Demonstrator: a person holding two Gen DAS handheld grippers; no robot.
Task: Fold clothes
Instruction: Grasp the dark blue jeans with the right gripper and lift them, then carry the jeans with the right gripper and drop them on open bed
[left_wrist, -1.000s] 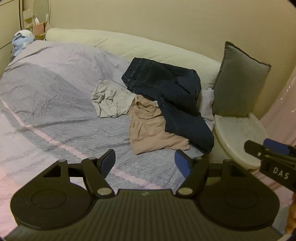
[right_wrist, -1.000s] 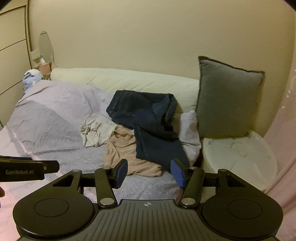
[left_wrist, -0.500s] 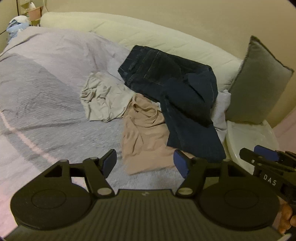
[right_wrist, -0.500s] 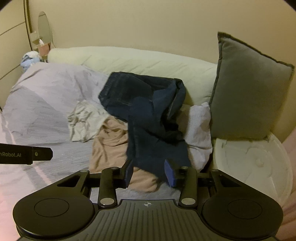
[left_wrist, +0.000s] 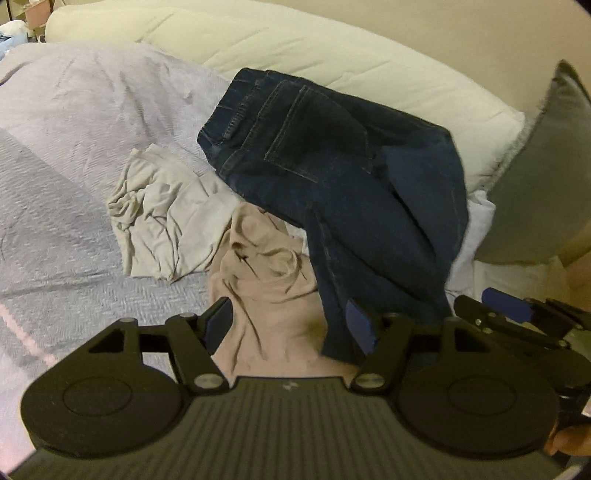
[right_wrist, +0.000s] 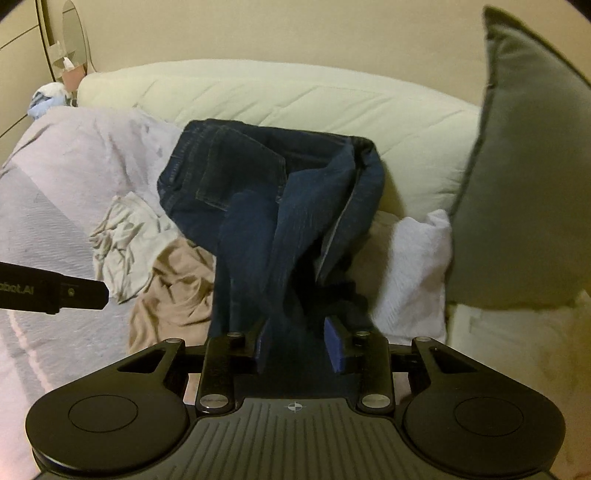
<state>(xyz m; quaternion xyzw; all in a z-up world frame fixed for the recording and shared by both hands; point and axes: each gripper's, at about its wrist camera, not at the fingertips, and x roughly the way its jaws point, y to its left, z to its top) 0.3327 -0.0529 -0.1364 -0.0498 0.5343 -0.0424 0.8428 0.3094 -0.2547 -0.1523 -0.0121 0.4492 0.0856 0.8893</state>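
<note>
Dark blue jeans (left_wrist: 332, 166) lie crumpled on the bed, over a tan garment (left_wrist: 266, 273) and beside a pale grey garment (left_wrist: 162, 206). My left gripper (left_wrist: 290, 325) is open, low over the tan garment, its right pad at the edge of the jeans' leg. In the right wrist view the jeans (right_wrist: 258, 206) run down between the jaws of my right gripper (right_wrist: 297, 343), which are closing. The denim lies in the gap, and I see no pad pressing on it. The right gripper's fingers (left_wrist: 506, 310) show at the right edge of the left wrist view.
A lavender bedspread (left_wrist: 74, 129) covers the bed, with a cream headboard cushion (right_wrist: 295, 99) behind the clothes. A grey pillow (right_wrist: 524, 184) stands at the right above a white round table (right_wrist: 517, 350). A white cloth (right_wrist: 410, 266) lies beside the jeans.
Both grippers have moved forward and down toward the pile of clothes. The right gripper's jaws have narrowed, and the jeans' leg now lies between them.
</note>
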